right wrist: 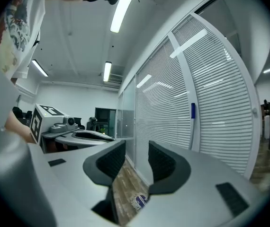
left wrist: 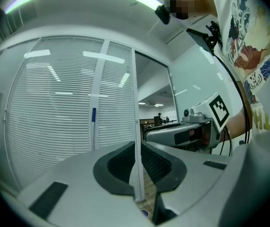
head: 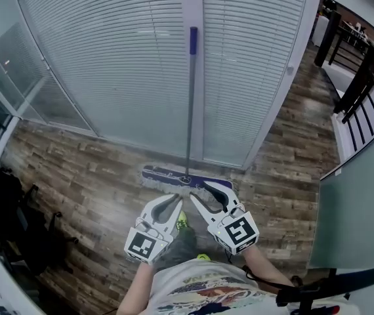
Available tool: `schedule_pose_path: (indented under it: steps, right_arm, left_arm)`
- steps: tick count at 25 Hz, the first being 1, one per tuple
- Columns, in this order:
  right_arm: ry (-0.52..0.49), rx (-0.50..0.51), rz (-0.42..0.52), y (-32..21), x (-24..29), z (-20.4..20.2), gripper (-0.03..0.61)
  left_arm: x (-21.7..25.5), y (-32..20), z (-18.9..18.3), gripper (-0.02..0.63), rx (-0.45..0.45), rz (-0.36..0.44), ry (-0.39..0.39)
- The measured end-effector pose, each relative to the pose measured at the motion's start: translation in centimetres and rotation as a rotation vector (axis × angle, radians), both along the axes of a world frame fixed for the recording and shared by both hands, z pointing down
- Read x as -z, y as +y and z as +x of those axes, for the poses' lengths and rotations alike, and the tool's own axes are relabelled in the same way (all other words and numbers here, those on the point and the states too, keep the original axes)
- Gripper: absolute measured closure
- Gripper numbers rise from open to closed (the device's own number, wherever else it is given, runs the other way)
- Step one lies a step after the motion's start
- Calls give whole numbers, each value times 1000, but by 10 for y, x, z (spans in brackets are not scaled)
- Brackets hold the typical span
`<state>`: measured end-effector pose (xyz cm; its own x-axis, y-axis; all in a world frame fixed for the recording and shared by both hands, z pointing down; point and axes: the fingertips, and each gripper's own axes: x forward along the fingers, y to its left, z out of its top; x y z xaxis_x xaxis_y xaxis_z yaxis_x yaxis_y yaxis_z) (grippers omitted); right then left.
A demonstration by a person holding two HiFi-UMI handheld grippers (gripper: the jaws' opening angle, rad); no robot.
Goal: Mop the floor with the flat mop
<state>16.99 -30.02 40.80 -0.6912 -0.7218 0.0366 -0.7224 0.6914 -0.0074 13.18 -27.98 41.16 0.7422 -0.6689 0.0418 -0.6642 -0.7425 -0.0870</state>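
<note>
Head view: the mop (head: 191, 110) stands at centre frame, its handle against the blinds (head: 108, 58) and its head on the wood floor (head: 75, 176). Just below it, the left gripper (head: 172, 199) and right gripper (head: 200, 191) point toward it.

Left gripper view: fingers (left wrist: 121, 167) closed, empty.

Right gripper view: fingers apart, nothing between them; the mop's head shows low at centre.

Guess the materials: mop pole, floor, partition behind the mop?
Mop pole: looks like a thin metal tube with a dull grey sheen. The blue grip on top is probably plastic or rubber.
Floor: wood-look planks with mixed brown grain and a faint gloss. Real wood, laminate or vinyl can't be told.
Partition: glass panes in pale frames, reflecting ceiling lights. The white slatted blinds are likely metal or plastic.
</note>
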Motion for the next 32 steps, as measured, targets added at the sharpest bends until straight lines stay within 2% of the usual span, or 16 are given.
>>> schedule_pose_path:
  steps: [5,10,20,28,32]
  right_arm:
    - [19,-27,-32,-66,1,-20,430]
    - [41,-64,-43,-151,9,-40,430]
    - [63,-137,-78,-293,3,-68,426]
    - [87,-177,-123,-368,-32,-72,399]
    - [82,-204,-146,-413,-44,-56,379]
  left_arm:
    - [-2,-71,-11,574,-57,-28,30]
    - [7,-153,-26,554,-95,-14,29]
    - [-2,-297,-59,517,-164,2,-27]
    - [-47,-374,-68,462,-185,-42,-33]
    - [-62,-417,-56,439,-175,-81,-31]
